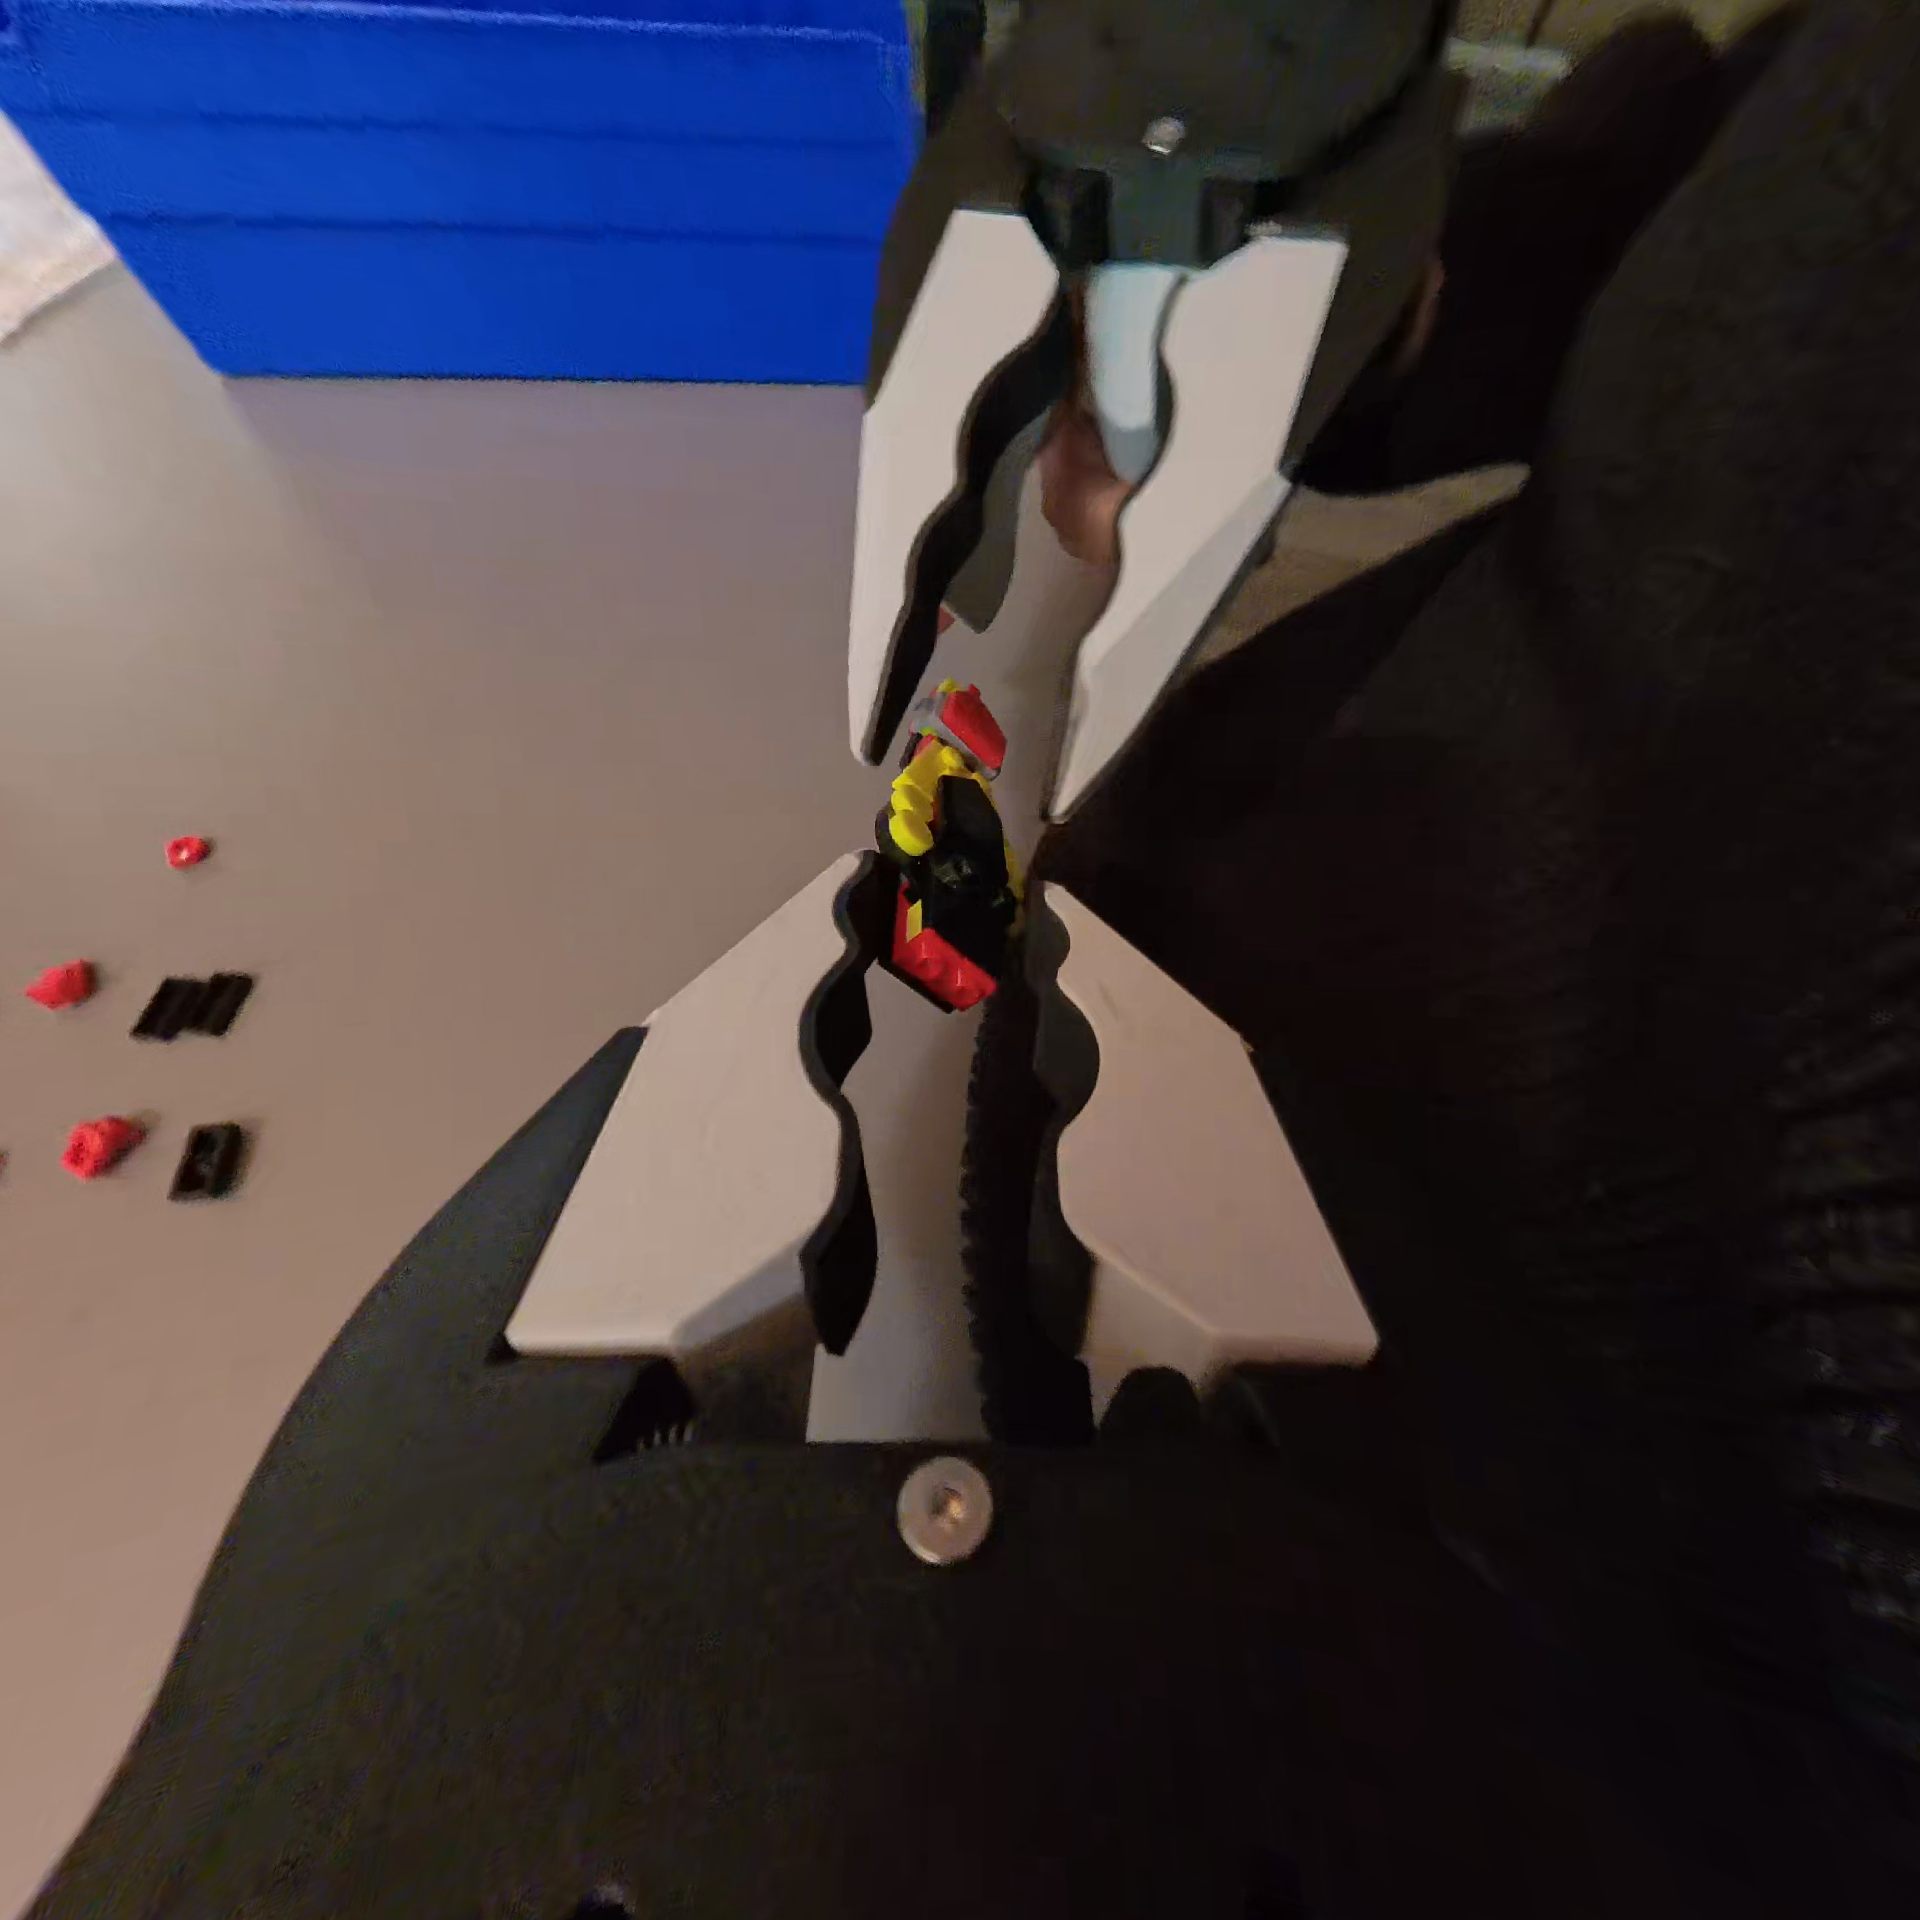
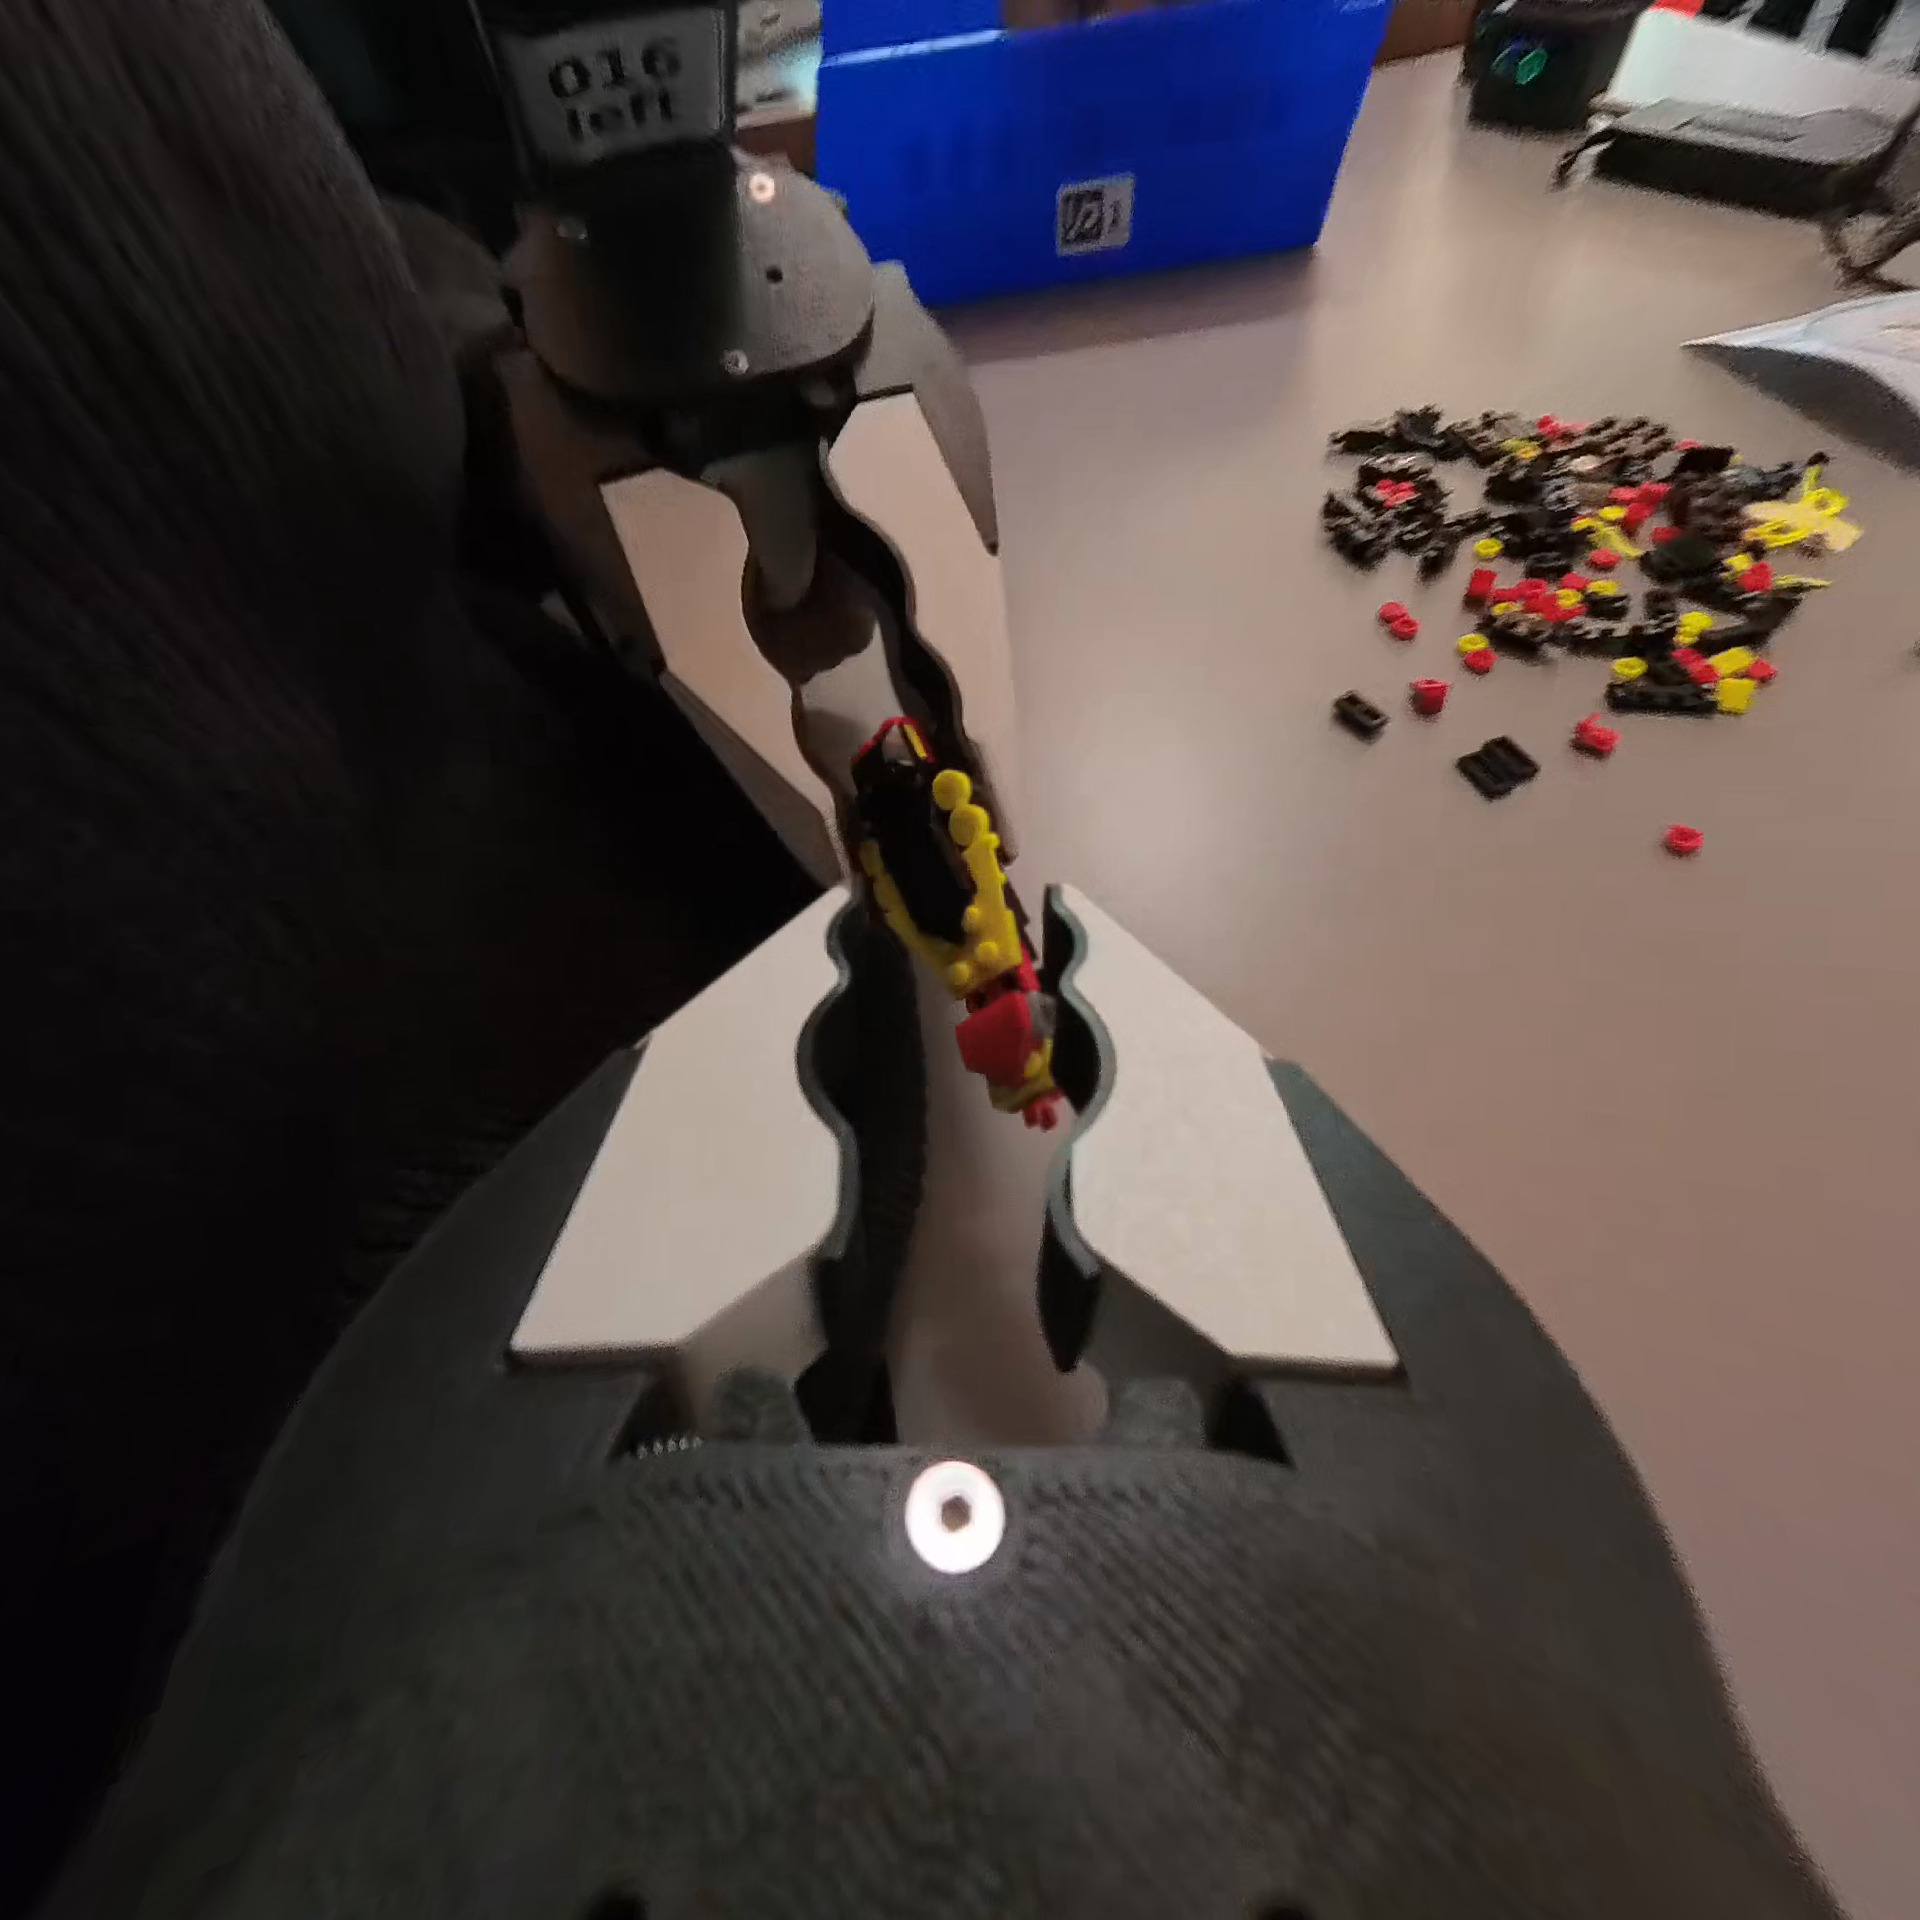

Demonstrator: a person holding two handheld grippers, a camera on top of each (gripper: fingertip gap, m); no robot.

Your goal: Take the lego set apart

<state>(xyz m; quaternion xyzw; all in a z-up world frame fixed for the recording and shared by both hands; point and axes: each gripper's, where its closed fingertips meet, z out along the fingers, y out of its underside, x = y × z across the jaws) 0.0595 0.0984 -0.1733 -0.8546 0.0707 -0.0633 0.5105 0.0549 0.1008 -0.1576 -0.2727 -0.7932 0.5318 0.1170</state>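
A small lego assembly [image 1: 951, 883] of yellow, black and red bricks is held in the air between both grippers. My left gripper [image 1: 951, 873] is shut on its near red-and-black end. My right gripper [image 1: 966, 779] comes in from above and closes on the far red end. In the right wrist view my right gripper [image 2: 954, 899] holds the yellow-and-red end of the assembly [image 2: 961, 894]. The left gripper [image 2: 909, 821] grips the far black end. The two grippers point tip to tip, almost touching.
A blue bin [image 1: 468, 208] stands at the back of the grey table [image 1: 468, 623]; it also shows in the right wrist view [image 2: 1091, 135]. Loose red and black pieces [image 1: 187, 1008] lie to the left. A pile of pieces [image 2: 1579, 561] and a paper [image 2: 1839, 353] lie to the right. A person's dark clothing [image 2: 208, 623] is close by.
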